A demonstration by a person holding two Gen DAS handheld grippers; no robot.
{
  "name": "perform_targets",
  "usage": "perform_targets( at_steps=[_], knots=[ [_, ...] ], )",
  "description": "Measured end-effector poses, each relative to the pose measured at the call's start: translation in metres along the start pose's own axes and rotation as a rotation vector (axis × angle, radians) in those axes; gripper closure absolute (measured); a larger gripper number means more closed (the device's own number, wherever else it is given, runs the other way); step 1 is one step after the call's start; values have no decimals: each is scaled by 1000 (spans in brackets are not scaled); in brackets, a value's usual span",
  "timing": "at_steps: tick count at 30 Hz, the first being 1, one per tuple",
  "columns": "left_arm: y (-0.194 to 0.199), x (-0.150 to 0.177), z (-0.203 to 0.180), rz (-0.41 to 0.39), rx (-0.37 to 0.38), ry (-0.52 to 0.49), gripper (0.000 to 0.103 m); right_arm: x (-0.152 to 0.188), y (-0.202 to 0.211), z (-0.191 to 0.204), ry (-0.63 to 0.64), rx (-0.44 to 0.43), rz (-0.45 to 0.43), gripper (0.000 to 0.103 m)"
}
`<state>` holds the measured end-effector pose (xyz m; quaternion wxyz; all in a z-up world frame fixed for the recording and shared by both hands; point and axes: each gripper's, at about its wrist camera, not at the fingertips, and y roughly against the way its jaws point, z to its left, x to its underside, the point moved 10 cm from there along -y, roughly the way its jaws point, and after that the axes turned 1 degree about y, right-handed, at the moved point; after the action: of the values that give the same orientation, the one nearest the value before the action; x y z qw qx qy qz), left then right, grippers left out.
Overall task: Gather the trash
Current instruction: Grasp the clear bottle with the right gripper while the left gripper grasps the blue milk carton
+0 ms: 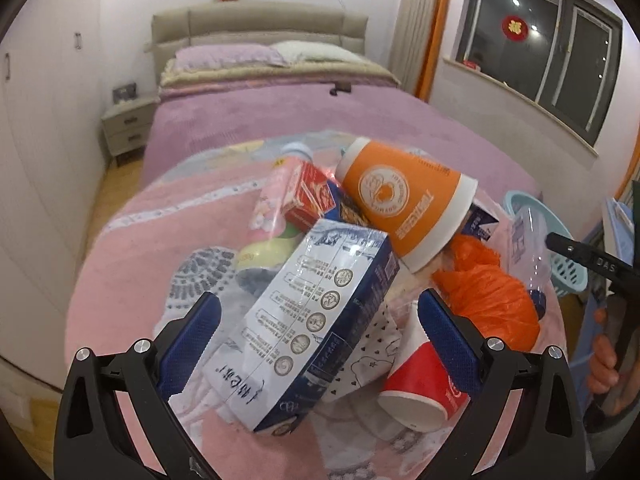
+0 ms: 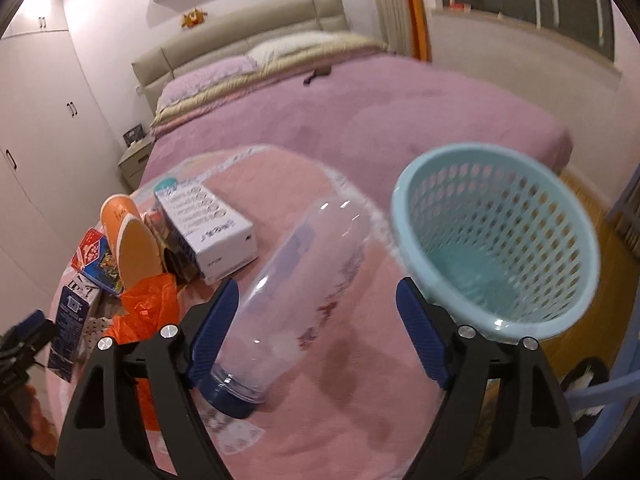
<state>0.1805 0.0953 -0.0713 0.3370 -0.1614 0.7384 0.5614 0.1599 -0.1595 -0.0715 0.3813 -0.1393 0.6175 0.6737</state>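
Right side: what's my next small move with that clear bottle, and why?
Probably close the right hand-held gripper. Its fingers stand wide open, with the clear bottle lying between them, nearer the left pad, apparently ungripped. The empty blue basket sits just right of it, ready for the drop.

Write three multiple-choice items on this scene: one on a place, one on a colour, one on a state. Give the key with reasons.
1. Where is the basket relative to the clear bottle in the right wrist view?
A. left
B. right
C. under it

2. What colour is the bottle's cap?
A. dark blue
B. red
C. white

3. How does the left gripper stand?
A. shut on a cup
B. out of view
C. open around the milk carton

Key: B, the basket sits right of the bottle; A, the cap is dark blue; C, both fingers stand apart beside the carton.
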Motion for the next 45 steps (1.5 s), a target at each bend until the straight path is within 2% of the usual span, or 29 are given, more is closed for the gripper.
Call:
perform_targets(
  at_steps=[4, 7, 11, 12, 13, 15, 18, 19, 22, 24, 26, 28, 29, 31, 34, 38, 40, 42, 43, 45],
  knots=[
    [-13, 3, 4, 52, 13, 34, 9, 6, -16, 8, -2, 2, 55, 26],
    [-20, 5, 5, 76, 28, 59, 14, 12, -28, 12, -9, -3, 91, 26],
    [-22, 8, 2, 84, -7, 35, 20, 15, -34, 17, -5, -6, 111, 26],
    [-20, 8, 1, 81, -11, 30, 25, 16, -34, 17, -4, -10, 116, 30],
    [-18, 8, -1, 73, -14, 30, 37, 17, -33, 18, -1, -25, 120, 35],
    [-10, 9, -6, 60, 9, 41, 52, 19, -30, 18, 15, -37, 125, 45],
    [-3, 11, -6, 49, -5, 60, 63, 23, -25, 19, 40, -50, 126, 49],
    [1, 11, -6, 36, 0, 74, 70, 24, -22, 18, 58, -46, 122, 49],
    [7, 12, -7, 23, 22, 109, 80, 26, -16, 20, 103, -44, 113, 51],
    [7, 14, -7, 24, 23, 117, 80, 28, -10, 25, 143, -69, 105, 51],
    [5, 18, -8, 33, 6, 101, 76, 29, -4, 33, 198, -89, 100, 51],
    [4, 20, -8, 41, -44, 73, 57, 33, -3, 37, 255, -76, 105, 51],
    [1, 21, -5, 46, -76, 53, 52, 35, -4, 37, 266, -80, 116, 51],
    [-2, 25, -5, 61, -126, 9, 36, 39, -9, 34, 260, -82, 140, 51],
    [-11, 29, -10, 79, -159, -54, 31, 39, -10, 32, 259, -86, 139, 51],
    [-21, 27, -8, 91, -206, -89, 31, 39, -12, 34, 266, -70, 133, 50],
    [-20, 26, -4, 87, -239, -97, 46, 39, -14, 35, 277, -57, 133, 49],
    [-14, 25, -1, 83, -222, -78, 57, 40, -15, 35, 276, -64, 138, 44],
    [-9, 24, 1, 76, -196, -54, 61, 40, -15, 34, 270, -69, 140, 44],
    [2, 22, 2, 50, -169, -24, 63, 40, -15, 33, 269, -64, 140, 44]
  ],
)
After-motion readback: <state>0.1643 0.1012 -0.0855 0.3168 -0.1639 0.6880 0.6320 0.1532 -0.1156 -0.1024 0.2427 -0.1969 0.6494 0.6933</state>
